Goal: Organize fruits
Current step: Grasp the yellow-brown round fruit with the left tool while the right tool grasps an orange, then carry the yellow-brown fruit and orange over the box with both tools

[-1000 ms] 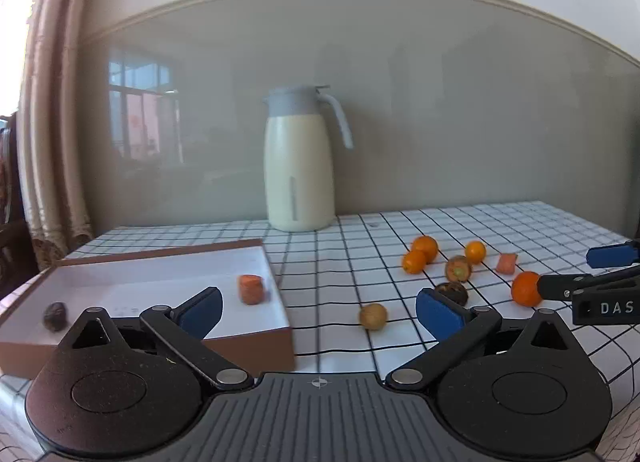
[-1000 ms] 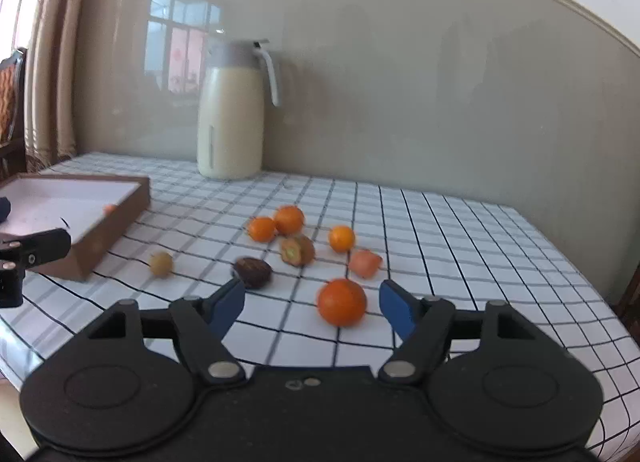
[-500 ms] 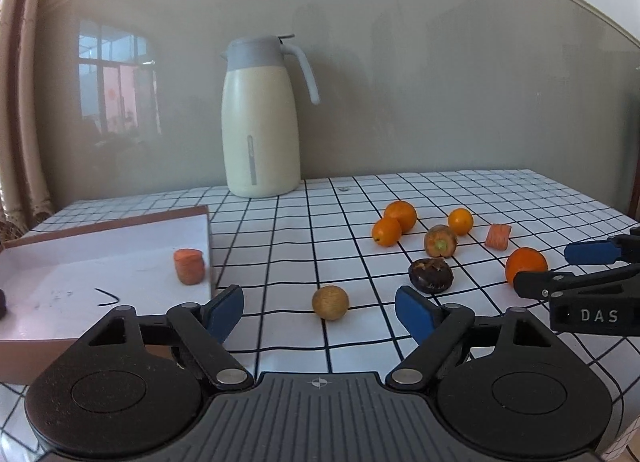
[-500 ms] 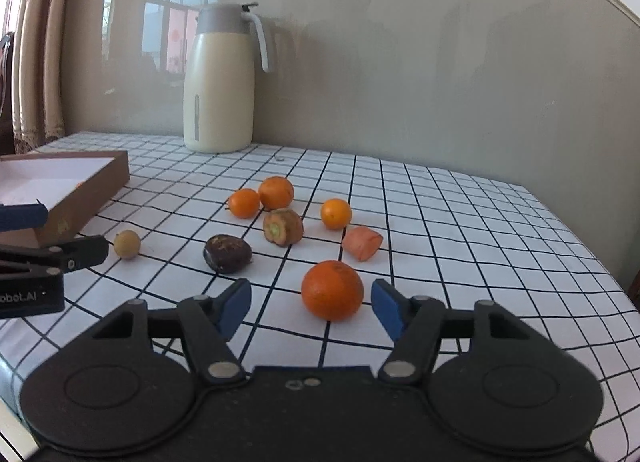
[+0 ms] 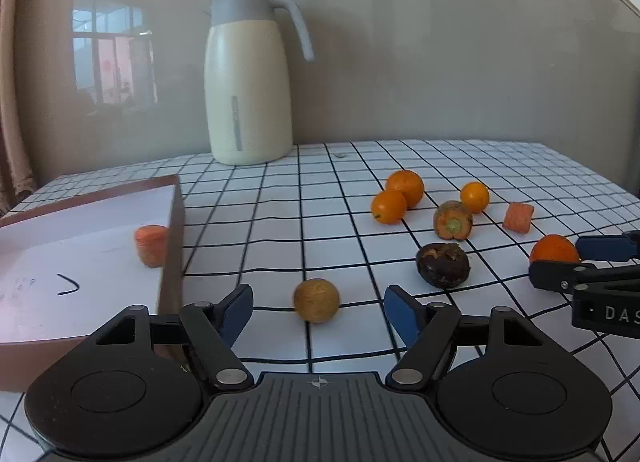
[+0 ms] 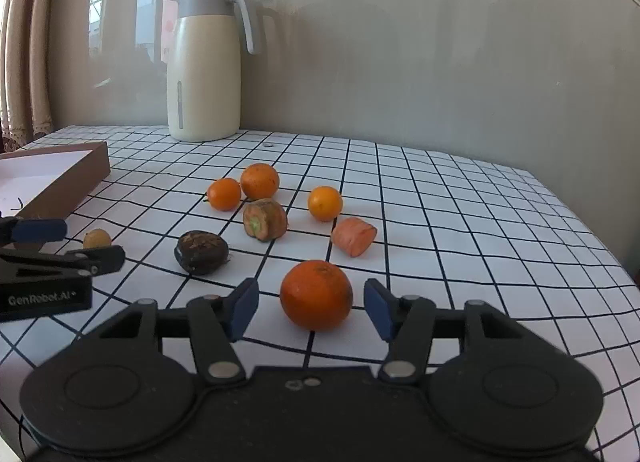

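Two hand-held grippers close in on fruit scattered over a checked tablecloth. Nearest, the right gripper straddles a big orange, its jaws apart w/ a sliver of daylight each side, pads not yet touching; they have just been closing on it. The left gripper brackets a small tan round fruit, jaws also apart w/ wider gaps, and they too have just been closing. To do this step well, each tool should prob. keep its fruit centred btwn the pads and squeeze gently at the widest part, since round fruit can squirt out forward; approx. level pads help. Just beyond sit a dark wrinkled fruit, a carrot stub and a cut carrot piece; farther on, three small oranges. Left of the fruit, a shallow brown box w/ a white floor already holds one carrot chunk, likely the drop-off spot. At the back, a cream jug stands by the wall.
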Action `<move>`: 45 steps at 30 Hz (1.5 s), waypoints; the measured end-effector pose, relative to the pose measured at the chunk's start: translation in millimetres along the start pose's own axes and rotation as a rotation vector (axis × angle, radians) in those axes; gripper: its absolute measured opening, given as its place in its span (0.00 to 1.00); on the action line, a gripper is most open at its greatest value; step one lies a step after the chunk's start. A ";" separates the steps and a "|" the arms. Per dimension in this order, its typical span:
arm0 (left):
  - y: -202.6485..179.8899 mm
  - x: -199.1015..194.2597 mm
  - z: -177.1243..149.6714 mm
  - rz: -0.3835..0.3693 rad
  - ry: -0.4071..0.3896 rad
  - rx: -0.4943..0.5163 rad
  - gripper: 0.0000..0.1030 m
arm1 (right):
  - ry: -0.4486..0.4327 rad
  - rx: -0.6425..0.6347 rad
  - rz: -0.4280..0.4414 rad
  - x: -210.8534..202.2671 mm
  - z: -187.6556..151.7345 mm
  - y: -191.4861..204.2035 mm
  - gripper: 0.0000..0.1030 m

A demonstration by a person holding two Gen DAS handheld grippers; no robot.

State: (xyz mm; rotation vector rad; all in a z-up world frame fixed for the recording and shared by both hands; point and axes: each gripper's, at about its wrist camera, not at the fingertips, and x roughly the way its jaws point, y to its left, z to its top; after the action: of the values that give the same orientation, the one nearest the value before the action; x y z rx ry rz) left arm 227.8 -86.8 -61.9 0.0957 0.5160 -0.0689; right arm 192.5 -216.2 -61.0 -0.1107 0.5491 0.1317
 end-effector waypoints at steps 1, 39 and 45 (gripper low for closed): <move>-2.1 1.2 0.5 0.004 0.005 0.005 0.68 | 0.003 0.000 0.001 1.4 0.0 -0.3 0.45; 12.2 -57.6 16.8 0.015 -0.073 -0.018 0.25 | -0.094 0.012 0.023 -50.0 15.5 16.9 0.31; 23.7 -85.5 12.9 0.039 -0.103 -0.017 0.25 | -0.136 0.005 0.051 -66.4 24.3 28.7 0.31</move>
State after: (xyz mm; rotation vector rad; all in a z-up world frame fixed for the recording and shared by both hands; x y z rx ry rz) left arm 162.0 -61.2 -6.6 0.0854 0.4114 -0.0312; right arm 144.4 -190.9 -7.4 -0.0823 0.4161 0.1858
